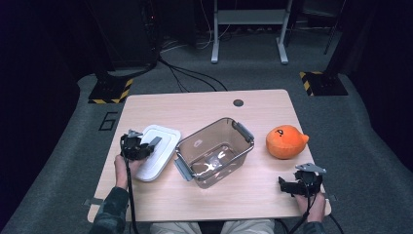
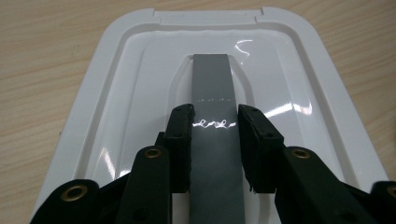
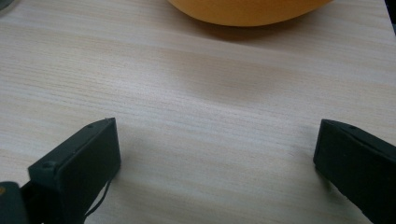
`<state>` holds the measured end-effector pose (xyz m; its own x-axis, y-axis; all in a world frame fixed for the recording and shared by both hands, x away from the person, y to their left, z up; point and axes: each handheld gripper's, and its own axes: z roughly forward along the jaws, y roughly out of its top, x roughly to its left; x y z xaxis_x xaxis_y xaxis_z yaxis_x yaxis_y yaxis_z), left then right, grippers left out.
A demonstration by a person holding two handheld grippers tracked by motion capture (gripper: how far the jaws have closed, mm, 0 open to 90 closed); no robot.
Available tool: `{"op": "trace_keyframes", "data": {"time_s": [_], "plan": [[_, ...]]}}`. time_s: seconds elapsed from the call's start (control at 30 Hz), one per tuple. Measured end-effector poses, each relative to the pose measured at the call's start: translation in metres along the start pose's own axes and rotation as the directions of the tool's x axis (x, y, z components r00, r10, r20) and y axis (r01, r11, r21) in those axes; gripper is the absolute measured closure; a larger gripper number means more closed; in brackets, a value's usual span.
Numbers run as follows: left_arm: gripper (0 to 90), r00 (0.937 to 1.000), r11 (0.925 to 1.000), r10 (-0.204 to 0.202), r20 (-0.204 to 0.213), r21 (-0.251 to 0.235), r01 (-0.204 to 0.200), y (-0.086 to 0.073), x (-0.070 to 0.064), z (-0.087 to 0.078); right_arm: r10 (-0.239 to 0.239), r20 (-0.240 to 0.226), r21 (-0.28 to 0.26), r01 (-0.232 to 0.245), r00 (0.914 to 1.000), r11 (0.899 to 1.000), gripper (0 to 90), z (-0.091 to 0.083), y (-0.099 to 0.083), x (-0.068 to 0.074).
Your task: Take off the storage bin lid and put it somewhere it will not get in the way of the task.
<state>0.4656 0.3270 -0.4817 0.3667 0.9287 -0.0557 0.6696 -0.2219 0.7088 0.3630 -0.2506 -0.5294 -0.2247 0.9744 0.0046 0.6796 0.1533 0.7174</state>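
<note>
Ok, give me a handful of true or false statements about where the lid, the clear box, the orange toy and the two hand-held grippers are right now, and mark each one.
1. The left hand-held gripper is closed on the grey handle of the white lid. True.
2. The white lid sits on top of the clear box. False: it lies on the table beside the box, on the box's left in the high view.
3. The right hand-held gripper holds the orange plush toy. False: its jaws are wide open over bare wood, short of the toy.
4. The orange plush toy lies on the table outside the box. True.
5. The clear box is full of things. False: it looks empty.
</note>
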Motion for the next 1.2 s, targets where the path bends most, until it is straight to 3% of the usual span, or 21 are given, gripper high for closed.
{"op": "trace_keyframes", "data": {"time_s": [0.63,0.67,1.07,1.2], "plan": [[66.2,0.9998,0.9993,-0.013,0.011,0.036,0.013,-0.013,-0.001,0.016,0.000,0.000,0.000,0.000,1.0000,1.000,0.0,0.000,0.000,0.000],[66.2,0.9996,0.9992,-0.025,0.009,0.032,0.025,-0.014,-0.002,0.017,0.000,0.000,0.000,0.000,1.0000,1.000,0.0,0.000,0.000,0.000],[65.3,0.9998,0.9997,-0.015,0.017,0.021,0.014,-0.016,-0.001,0.017,0.000,0.000,0.000,0.000,1.0000,1.000,0.0,0.000,0.000,0.000],[39.1,0.9994,0.9993,-0.036,0.002,-0.013,0.036,-0.013,-0.001,0.010,0.000,0.001,0.000,0.000,1.0000,1.000,0.0,0.000,0.000,0.000]]}}
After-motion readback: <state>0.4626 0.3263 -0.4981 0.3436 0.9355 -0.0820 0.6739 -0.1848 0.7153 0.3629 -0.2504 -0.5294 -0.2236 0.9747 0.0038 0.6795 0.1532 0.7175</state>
